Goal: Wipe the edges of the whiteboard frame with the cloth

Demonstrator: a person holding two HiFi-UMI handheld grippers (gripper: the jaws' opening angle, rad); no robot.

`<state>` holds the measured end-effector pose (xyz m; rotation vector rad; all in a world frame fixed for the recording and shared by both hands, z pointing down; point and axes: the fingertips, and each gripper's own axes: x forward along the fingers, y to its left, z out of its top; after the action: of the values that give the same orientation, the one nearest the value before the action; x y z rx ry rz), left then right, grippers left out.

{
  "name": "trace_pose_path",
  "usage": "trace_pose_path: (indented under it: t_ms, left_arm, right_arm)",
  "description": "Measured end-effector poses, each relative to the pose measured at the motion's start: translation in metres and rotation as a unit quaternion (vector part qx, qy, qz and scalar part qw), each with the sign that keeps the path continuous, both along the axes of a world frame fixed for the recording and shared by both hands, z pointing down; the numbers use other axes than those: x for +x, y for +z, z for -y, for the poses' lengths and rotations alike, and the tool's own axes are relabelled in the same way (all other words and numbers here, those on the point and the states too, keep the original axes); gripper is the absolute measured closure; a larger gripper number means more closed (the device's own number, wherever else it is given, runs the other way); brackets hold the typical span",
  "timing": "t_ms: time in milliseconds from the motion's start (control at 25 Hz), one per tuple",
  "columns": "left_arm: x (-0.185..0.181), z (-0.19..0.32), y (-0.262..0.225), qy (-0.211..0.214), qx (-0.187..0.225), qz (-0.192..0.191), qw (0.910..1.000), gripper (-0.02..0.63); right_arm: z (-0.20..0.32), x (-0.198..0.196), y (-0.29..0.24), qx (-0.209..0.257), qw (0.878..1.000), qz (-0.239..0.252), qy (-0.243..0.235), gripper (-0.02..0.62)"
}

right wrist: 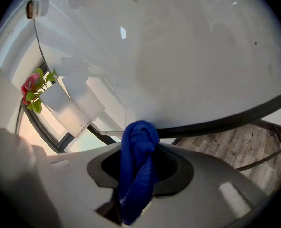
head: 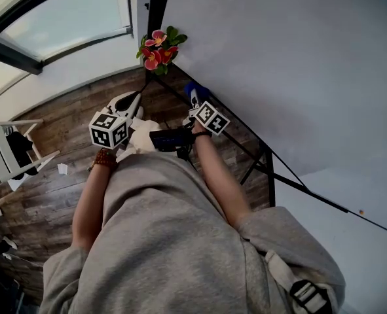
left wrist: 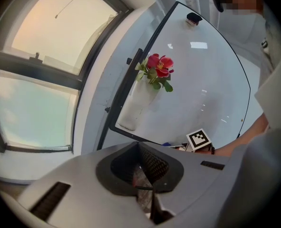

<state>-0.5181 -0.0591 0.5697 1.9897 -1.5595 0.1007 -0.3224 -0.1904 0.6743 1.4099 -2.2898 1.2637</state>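
Our right gripper (right wrist: 136,184) pinches the cloth (right wrist: 139,144), bunched forward to rub the whiteboard's near frame (right wrist: 226,121); left gripper (left wrist: 147,186) is closed, empty.

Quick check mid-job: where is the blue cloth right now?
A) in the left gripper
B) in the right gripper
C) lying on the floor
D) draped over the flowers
B: the right gripper view shows the cloth bunched and clamped between the jaws of the right gripper.

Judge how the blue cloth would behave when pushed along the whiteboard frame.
The cloth is probably floppy: it bunches and droops from the right gripper. Its fuzzy weave would likely drag, not slip, on the frame.
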Motion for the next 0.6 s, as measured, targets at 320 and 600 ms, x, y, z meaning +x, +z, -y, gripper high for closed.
trace_pose_path:
  t_ms: [320,600]
  left_arm:
    - [-0.023,-0.011,-0.005,-0.033,0.002,0.002,0.9995,0.597]
    - [-0.043,-0.016,-0.003,-0.057,-0.001,0.007,0.9983,0.597]
  right_arm:
    - [0.003,-0.029,-0.003,0.005,0.999,0.034,-0.019,0.451]
    - [0.01,-0.062,-0.004,0.004,0.997,0.055,-0.045,0.451]
